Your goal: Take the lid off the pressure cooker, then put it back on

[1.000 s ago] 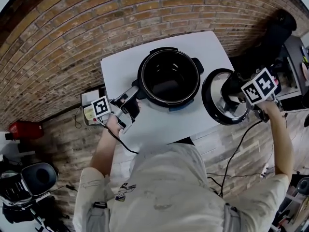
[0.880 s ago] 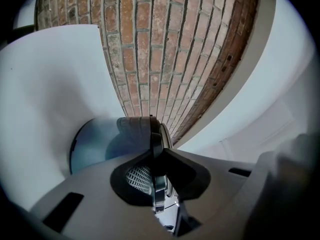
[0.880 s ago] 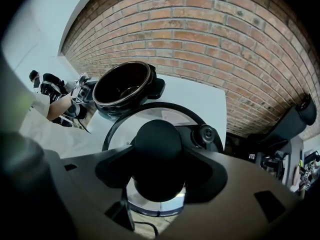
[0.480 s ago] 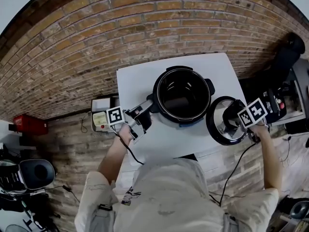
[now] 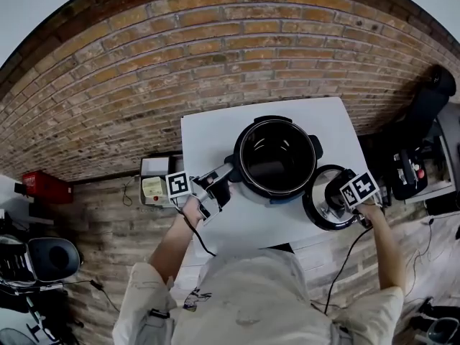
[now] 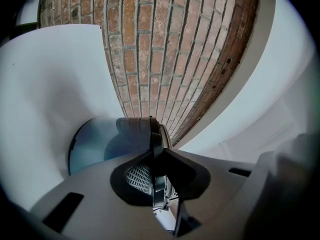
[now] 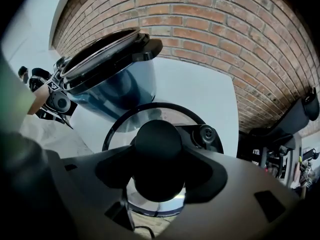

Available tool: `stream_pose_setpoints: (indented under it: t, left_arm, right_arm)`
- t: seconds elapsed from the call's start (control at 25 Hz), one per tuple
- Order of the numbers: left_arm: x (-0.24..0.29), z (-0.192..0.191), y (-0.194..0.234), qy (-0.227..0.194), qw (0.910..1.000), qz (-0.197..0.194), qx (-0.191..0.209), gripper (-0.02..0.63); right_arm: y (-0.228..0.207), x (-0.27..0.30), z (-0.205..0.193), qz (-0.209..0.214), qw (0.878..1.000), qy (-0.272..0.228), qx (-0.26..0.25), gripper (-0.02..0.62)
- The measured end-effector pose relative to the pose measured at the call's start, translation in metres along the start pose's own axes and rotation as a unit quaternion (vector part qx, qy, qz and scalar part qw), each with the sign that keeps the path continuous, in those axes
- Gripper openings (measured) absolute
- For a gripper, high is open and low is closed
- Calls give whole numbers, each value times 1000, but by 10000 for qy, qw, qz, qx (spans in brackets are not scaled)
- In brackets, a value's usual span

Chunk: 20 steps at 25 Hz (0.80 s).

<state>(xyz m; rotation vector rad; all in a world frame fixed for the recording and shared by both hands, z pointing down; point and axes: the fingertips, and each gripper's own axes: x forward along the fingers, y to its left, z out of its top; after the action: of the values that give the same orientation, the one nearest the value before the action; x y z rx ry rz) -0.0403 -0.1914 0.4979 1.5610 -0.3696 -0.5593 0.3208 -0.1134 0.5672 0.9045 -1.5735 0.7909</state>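
Note:
The open pressure cooker (image 5: 277,157) stands on a white table (image 5: 208,131), its dark pot bare. My left gripper (image 5: 227,174) reaches in from the left and is shut on the cooker's thin side handle (image 6: 152,149), beside the bluish cooker body (image 6: 95,144). The glass lid (image 5: 325,210) with its black rim hangs low at the table's right front corner, partly past the edge. Pointing straight down, my right gripper (image 5: 336,195) is shut on the lid's round black knob (image 7: 158,144). Whether the lid touches the table is hidden. The cooker (image 7: 107,79) shows just left of the lid (image 7: 200,134).
A small box with a dial (image 5: 152,185) sits on the brick floor left of the table. Black equipment (image 5: 417,160) stands at the right, a red object (image 5: 39,187) and a dark round appliance (image 5: 54,261) at the far left. A cable (image 5: 345,264) trails below the lid.
The right gripper has come down with the lid, from beside the cooker to low at the table's right front corner. The left gripper has kept its hold on the handle.

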Motion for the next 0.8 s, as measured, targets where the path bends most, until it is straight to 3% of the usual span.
stream_pose_setpoints:
  t: [0.8]
  left_arm:
    - [-1, 0, -1, -162, 9998, -57, -90, 69]
  right_arm:
    - [8, 64, -8, -141, 9991, 282, -268, 293]
